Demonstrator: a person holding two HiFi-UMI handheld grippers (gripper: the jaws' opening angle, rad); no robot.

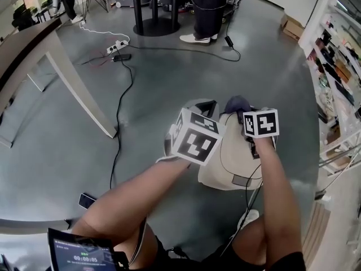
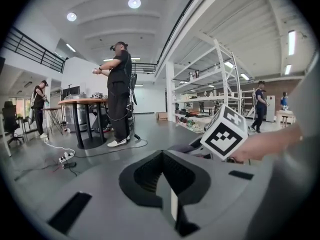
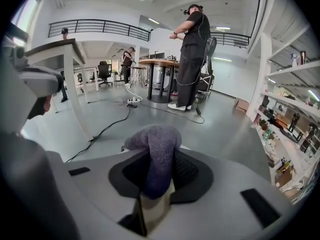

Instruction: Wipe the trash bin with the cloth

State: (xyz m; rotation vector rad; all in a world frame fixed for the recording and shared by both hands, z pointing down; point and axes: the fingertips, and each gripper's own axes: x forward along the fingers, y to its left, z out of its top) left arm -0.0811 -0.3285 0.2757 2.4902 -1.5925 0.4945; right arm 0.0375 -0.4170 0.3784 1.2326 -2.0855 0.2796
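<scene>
A cream trash bin (image 1: pixel 223 168) stands on the grey floor just in front of me. My right gripper (image 1: pixel 243 113) is over its top, shut on a purple cloth (image 1: pixel 237 103). In the right gripper view the cloth (image 3: pixel 156 144) bulges out of the gripper (image 3: pixel 157 156), with cream bin surface (image 3: pixel 155 206) under it. My left gripper (image 1: pixel 207 109) is at the bin's far left rim (image 1: pixel 192 102). In the left gripper view that gripper (image 2: pixel 162 158) is shut, and a thin grey-white edge (image 2: pixel 169 196), apparently the rim, sits between the jaws.
A slanted table leg (image 1: pixel 79 89) stands to the left. A black cable (image 1: pixel 118 129) and a power strip (image 1: pixel 115 47) lie on the floor, with a phone (image 1: pixel 87 200) nearer me. Shelving (image 1: pixel 338 66) lines the right side. A person (image 1: pixel 206 10) stands beyond.
</scene>
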